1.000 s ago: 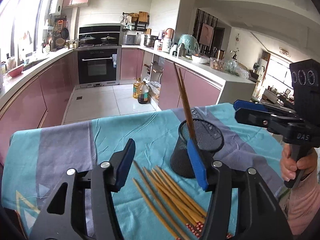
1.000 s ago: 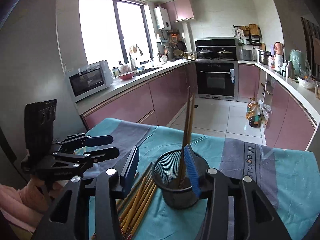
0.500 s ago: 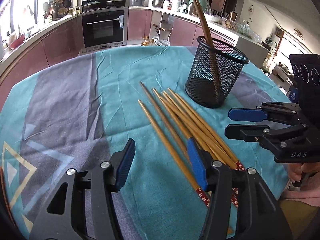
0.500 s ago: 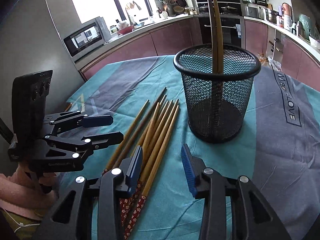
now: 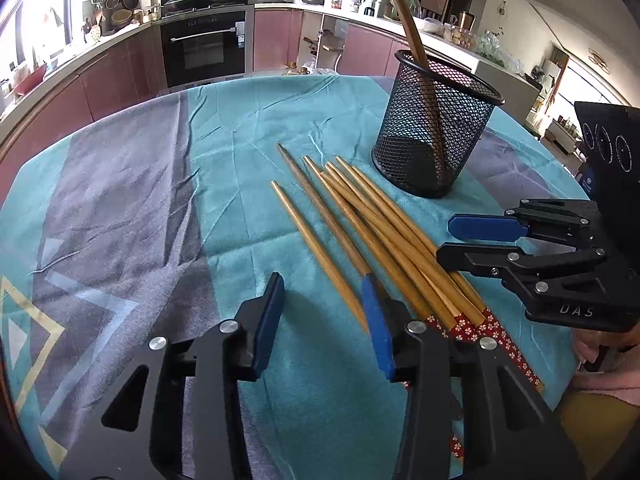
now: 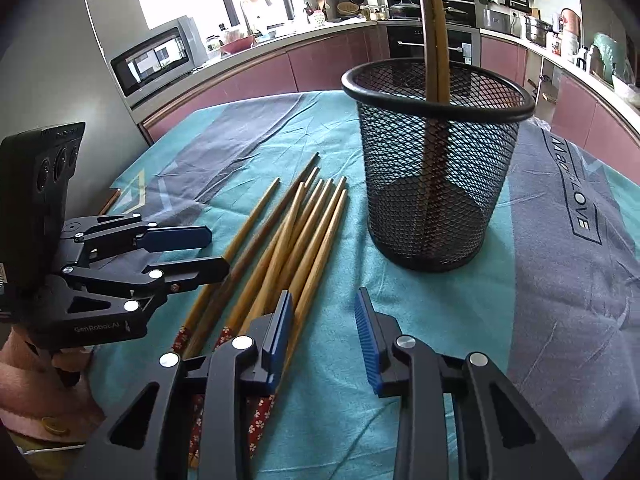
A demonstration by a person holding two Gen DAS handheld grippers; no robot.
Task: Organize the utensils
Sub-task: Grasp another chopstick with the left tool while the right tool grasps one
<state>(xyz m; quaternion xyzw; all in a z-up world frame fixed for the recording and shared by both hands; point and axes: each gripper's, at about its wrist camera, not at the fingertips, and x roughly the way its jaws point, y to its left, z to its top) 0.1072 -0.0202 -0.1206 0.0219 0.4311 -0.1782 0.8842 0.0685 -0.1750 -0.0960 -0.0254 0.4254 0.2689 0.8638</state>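
Tablecloth-covered table (image 5: 224,184) bears chopsticks (image 5: 372,232) and mesh holder (image 5: 434,128).

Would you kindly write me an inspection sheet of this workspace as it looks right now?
Surface: teal and grey tablecloth, wrinkled.
Job's things: loose chopsticks lying side by side; mesh holder upright beside them with two chopsticks standing in it.
Clutter: nothing seen.
Grippers: left tool open, empty, above the cloth; right tool open, empty, beside the handle ends.
Cables: nothing seen.
Surroundings: kitchen with oven, microwave.
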